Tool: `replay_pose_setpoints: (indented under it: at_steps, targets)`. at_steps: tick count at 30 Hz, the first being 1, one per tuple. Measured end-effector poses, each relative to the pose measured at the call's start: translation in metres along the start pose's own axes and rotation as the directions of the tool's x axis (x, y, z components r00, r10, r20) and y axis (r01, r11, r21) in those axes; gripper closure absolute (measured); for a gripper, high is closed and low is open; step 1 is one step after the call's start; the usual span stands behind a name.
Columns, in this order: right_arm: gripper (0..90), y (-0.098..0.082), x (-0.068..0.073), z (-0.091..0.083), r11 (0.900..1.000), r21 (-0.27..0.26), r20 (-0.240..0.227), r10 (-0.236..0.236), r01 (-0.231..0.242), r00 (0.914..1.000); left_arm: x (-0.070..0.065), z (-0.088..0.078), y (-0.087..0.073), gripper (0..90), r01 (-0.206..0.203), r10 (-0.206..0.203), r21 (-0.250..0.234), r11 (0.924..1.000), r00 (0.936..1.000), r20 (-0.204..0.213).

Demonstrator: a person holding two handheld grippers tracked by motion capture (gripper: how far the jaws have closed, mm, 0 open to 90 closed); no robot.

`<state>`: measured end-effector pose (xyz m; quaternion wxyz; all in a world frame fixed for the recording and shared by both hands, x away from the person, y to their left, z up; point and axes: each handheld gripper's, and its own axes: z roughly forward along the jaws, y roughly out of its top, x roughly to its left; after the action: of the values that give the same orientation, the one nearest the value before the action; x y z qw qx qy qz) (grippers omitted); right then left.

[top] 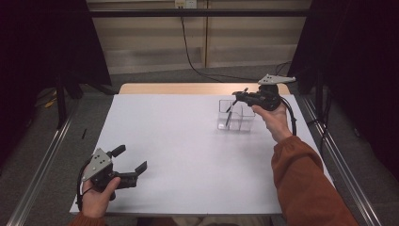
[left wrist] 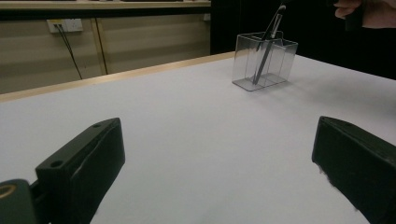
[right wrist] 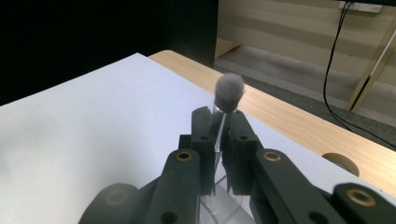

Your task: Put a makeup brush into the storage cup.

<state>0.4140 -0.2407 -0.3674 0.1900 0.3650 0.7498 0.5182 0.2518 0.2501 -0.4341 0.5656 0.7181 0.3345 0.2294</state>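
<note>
Over at the near left corner of the white table (top: 188, 155), the left gripper (top: 134, 162) rests in the person's left hand (top: 98, 200) with its two black jaws spread wide and pointing across the bare surface; nothing lies between them, and in the left gripper view they frame an empty stretch of tabletop. Farther right, toward the far edge, stands a clear plastic holder (top: 235, 117) split into compartments. A makeup brush (right wrist: 228, 100) leans in it, handle down and tilted, its grey fluffy head (right wrist: 229, 87) uppermost; which compartment it sits in cannot be told for certain. Right above the holder, the right gripper (top: 242, 96), held in the person's right hand (top: 273, 117), has its jaws nearly together, pinched on the brush's thin handle just below the head. An orange sleeve (top: 306, 183) covers that forearm.
</note>
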Motion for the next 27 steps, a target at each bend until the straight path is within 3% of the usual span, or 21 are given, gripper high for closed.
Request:
replay_pose_setpoints:
  at_steps: [27]
  targets:
    - [83.1,-0.013,-0.004,0.017,0.999,0.046,-0.008,0.022,-0.021,0.9997,0.001,0.0,-0.001,2.6,-0.016,0.016,0.008,0.9998,0.9999,0.002]
